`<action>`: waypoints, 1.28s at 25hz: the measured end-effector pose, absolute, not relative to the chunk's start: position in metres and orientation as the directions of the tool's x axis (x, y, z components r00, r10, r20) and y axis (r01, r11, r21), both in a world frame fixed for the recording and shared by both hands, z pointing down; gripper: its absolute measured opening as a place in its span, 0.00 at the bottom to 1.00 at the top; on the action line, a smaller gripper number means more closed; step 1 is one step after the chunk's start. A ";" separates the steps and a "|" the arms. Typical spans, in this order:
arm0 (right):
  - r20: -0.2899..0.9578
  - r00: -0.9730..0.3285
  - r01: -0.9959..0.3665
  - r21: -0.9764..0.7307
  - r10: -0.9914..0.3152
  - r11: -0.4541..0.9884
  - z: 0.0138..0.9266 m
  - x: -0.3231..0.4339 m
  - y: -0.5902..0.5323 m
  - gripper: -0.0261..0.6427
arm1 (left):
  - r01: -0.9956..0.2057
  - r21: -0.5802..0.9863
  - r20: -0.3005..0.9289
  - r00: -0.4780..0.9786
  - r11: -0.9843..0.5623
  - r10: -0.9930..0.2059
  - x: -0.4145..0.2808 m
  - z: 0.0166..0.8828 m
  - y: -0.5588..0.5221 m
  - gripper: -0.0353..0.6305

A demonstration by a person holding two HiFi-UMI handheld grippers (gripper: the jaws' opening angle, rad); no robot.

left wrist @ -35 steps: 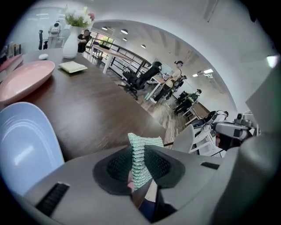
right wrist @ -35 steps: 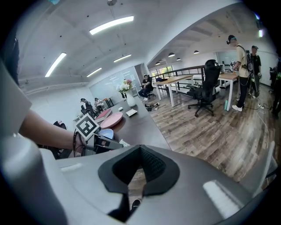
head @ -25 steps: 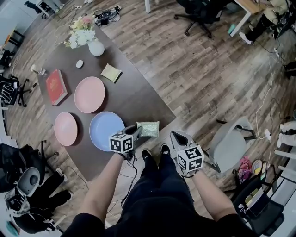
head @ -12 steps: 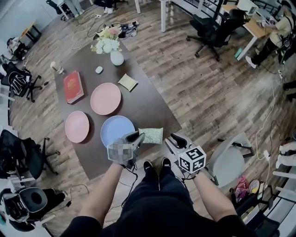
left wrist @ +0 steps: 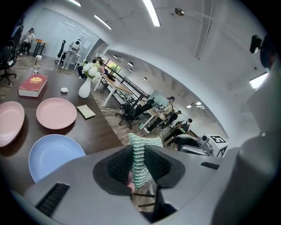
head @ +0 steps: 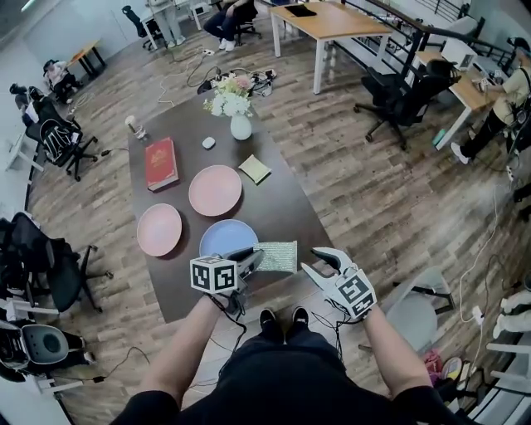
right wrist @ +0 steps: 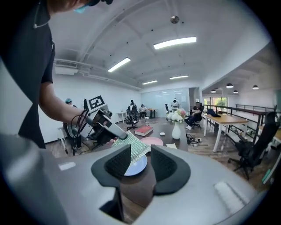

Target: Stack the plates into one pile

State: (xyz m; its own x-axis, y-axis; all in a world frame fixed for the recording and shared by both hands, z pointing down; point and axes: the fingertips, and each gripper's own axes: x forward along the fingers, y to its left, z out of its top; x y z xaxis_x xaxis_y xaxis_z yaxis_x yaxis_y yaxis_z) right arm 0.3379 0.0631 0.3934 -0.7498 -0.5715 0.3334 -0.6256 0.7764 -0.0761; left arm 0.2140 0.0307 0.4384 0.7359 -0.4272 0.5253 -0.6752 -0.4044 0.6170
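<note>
My left gripper (head: 252, 257) clamps the green cloth (head: 279, 256) over the near edge of the table (head: 282, 207). My right gripper (head: 317, 260) has just opened its jaws wide, with nothing between them.

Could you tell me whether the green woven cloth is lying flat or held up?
Held up: the left gripper is shut on the green woven cloth, which juts out clear of the dark table.

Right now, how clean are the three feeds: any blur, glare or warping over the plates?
Head view: sharp, evenly lit, edges bowed; blue plate crisp. Left gripper view: fisheye, black corners, ceiling light strips blown out. Right gripper view: same warping; blue plate partly behind its jaws.
</note>
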 end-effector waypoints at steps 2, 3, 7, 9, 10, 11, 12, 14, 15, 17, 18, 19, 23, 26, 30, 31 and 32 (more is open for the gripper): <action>0.332 -0.770 -0.578 0.003 -0.546 0.816 0.384 0.329 0.065 0.26 | -0.664 0.639 0.515 0.744 -0.388 -0.426 0.210 0.429 0.031 0.17; 0.335 -0.777 -0.550 0.050 -0.533 0.834 0.381 0.326 0.066 0.26 | -0.657 0.651 0.510 0.749 -0.381 -0.423 0.209 0.425 0.031 0.17; 0.348 -0.792 -0.449 0.224 -0.501 0.865 0.371 0.318 0.068 0.26 | -0.630 0.674 0.496 0.773 -0.385 -0.395 0.204 0.407 0.031 0.17; 0.354 -0.793 -0.401 0.310 -0.496 0.862 0.364 0.318 0.067 0.26 | -0.613 0.686 0.485 0.787 -0.392 -0.381 0.206 0.397 0.031 0.17; 0.356 -0.795 -0.372 0.354 -0.491 0.858 0.359 0.318 0.067 0.26 | -0.606 0.690 0.481 0.793 -0.396 -0.374 0.207 0.391 0.031 0.17; 0.358 -0.798 -0.340 0.397 -0.485 0.853 0.354 0.317 0.068 0.26 | -0.601 0.692 0.479 0.797 -0.400 -0.369 0.208 0.386 0.032 0.17; 0.362 -0.801 -0.306 0.439 -0.477 0.845 0.350 0.316 0.069 0.26 | -0.596 0.694 0.476 0.801 -0.404 -0.364 0.209 0.381 0.031 0.17; 0.383 -0.800 -0.224 0.524 -0.462 0.822 0.347 0.312 0.073 0.28 | -0.587 0.699 0.472 0.808 -0.408 -0.353 0.210 0.373 0.030 0.17; 0.400 -0.796 -0.178 0.563 -0.455 0.807 0.347 0.310 0.074 0.29 | -0.583 0.703 0.472 0.811 -0.408 -0.347 0.210 0.370 0.028 0.17; 0.424 -0.787 -0.100 0.628 -0.448 0.771 0.351 0.307 0.075 0.31 | -0.578 0.707 0.474 0.815 -0.406 -0.334 0.209 0.366 0.025 0.17; 0.429 -0.784 -0.074 0.653 -0.449 0.754 0.351 0.307 0.075 0.31 | -0.575 0.711 0.475 0.817 -0.406 -0.327 0.210 0.364 0.024 0.17; 0.431 -0.782 -0.054 0.674 -0.451 0.737 0.350 0.306 0.075 0.32 | -0.570 0.715 0.474 0.821 -0.404 -0.319 0.210 0.362 0.024 0.17; 0.433 -0.775 0.041 0.761 -0.460 0.647 0.347 0.302 0.075 0.35 | -0.557 0.735 0.475 0.830 -0.387 -0.293 0.212 0.358 0.022 0.17; 0.443 -0.765 0.121 0.813 -0.468 0.570 0.350 0.303 0.078 0.36 | -0.532 0.766 0.457 0.846 -0.361 -0.275 0.214 0.354 0.026 0.17; 0.412 -0.765 0.153 0.863 -0.495 0.481 0.347 0.302 0.078 0.39 | -0.472 0.812 0.403 0.879 -0.343 -0.255 0.214 0.340 0.027 0.17; 0.389 -0.770 0.138 0.875 -0.506 0.464 0.343 0.302 0.078 0.40 | -0.467 0.813 0.401 0.882 -0.349 -0.247 0.215 0.338 0.028 0.17; 0.371 -0.774 0.127 0.885 -0.513 0.448 0.340 0.300 0.078 0.40 | -0.465 0.812 0.404 0.884 -0.354 -0.236 0.217 0.337 0.030 0.17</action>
